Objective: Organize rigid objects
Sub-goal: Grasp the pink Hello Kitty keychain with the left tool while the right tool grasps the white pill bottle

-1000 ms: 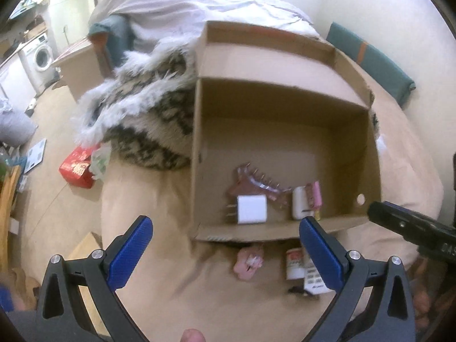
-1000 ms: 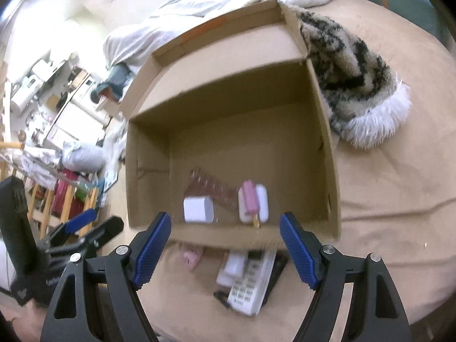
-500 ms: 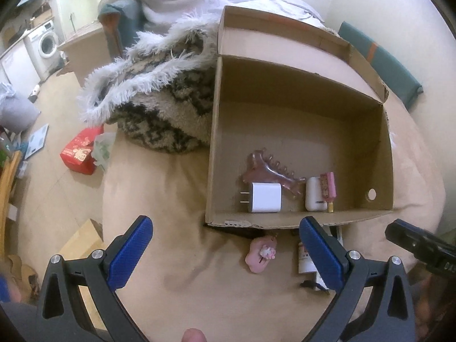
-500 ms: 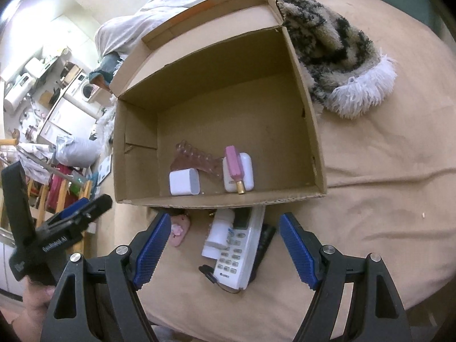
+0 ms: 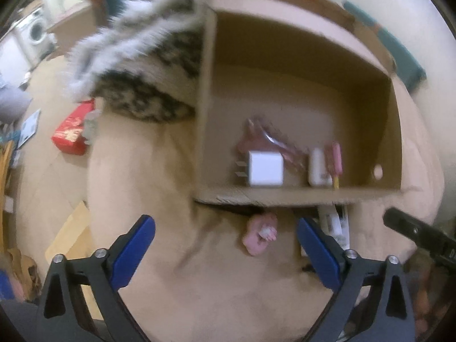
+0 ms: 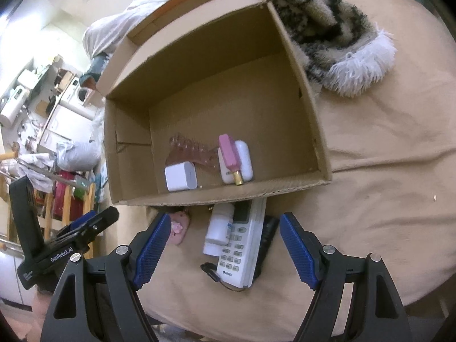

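An open cardboard box (image 6: 319, 148) sits on a bed covered in a tan sheet (image 6: 384, 171). Inside the box, against its near wall, lie a white charger cube (image 6: 181, 176), a clear pinkish hair claw (image 6: 191, 154), and a pink tube with a gold cap (image 6: 229, 156) resting on a small white case (image 6: 242, 161).

Just outside the box's near wall, on the sheet, a few things are not yet packed: a small pink soft-looking item (image 6: 179, 226), a white pill bottle (image 6: 218, 229) lying on its side, and a white remote control (image 6: 242, 245) touching the bottle, with a dark flat object (image 6: 268, 242) partly under it.

The right tool (image 6: 222, 246) hangs over the remote and bottle, its blue pads spread wide on either side, touching nothing. The left tool (image 5: 225, 246) is also spread and empty, above the pink item; its jaws have just been narrowing slightly.

The remote looks light, stiff and smooth; a grip across its narrow width, near the middle, should hold best. The bottle is round and may roll or slip.
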Tool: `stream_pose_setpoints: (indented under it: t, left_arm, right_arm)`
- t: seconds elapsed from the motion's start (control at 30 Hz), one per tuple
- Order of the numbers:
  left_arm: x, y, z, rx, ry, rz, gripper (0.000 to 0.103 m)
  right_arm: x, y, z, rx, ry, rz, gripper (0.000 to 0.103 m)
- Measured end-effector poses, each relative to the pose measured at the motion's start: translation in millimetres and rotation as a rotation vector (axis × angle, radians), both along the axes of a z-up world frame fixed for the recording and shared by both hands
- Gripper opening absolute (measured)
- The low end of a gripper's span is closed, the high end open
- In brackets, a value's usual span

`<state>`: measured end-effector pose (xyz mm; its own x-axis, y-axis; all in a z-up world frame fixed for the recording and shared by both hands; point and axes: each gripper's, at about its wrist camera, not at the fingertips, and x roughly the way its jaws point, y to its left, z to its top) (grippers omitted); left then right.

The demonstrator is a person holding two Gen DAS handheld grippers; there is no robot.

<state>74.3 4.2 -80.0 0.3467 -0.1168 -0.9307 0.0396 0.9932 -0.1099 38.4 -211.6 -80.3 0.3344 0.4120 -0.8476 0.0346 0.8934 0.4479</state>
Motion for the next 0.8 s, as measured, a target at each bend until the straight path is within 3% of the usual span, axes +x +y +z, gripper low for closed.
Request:
stream_pose_setpoints:
  t: [0.1,0.2,0.3,0.37,0.4,0.43,0.5,0.57,0.6,0.8]
  left_arm:
    - [4.7,-26.3,-17.6,0.071,0.032,-0.092,0.093]
    - [7.7,-56.2,-32.9,0.188,0.017,-0.195,0.092]
    - [10.9,-71.8,-47.8,0.221,0.035,-0.245,0.091]
    - [12.8,-76.1,-56.2,0.226,0.052,-0.253,0.086]
    - [14.0,-78.1,-61.5,0.228,0.065,-0.258,0.077]
    - [15.0,-79.5,-66.2,0.236,0.078,-0.260,0.071]
    - [16.7,-80.5,-76.5,0.237,0.114,-0.266,0.069]
    - [17.5,-78.3,-81.7,0.228,0.137,-0.256,0.051]
    - [18.1,-77.0,-83.2,0.222,0.148,-0.249,0.032]
    - [18.5,-64.4,-79.6,0.184,0.165,-0.184,0.032]
  right_arm:
    - [2.3,3.0,-7.7,-0.001,0.035,0.006,0.083]
    - [5.7,-0.1,-15.2,0.088,0.065,-0.012,0.083]
    - [9.0,-4.4,-24.2,0.159,0.101,-0.038,0.083]
    - [10.3,-7.9,-28.7,0.201,0.118,-0.059,0.083]
    - [11.1,-8.8,-30.1,0.210,0.124,-0.066,0.083]
    - [12.1,-8.9,-30.7,0.208,0.129,-0.068,0.083]
    - [14.1,-6.1,-32.0,0.180,0.134,-0.065,0.083]
    - [17.0,0.6,-33.5,0.134,0.140,-0.047,0.083]
    - [19.0,5.1,-34.5,0.110,0.142,-0.035,0.079]
    - [28.0,34.5,-41.3,-0.049,0.137,0.064,0.056]
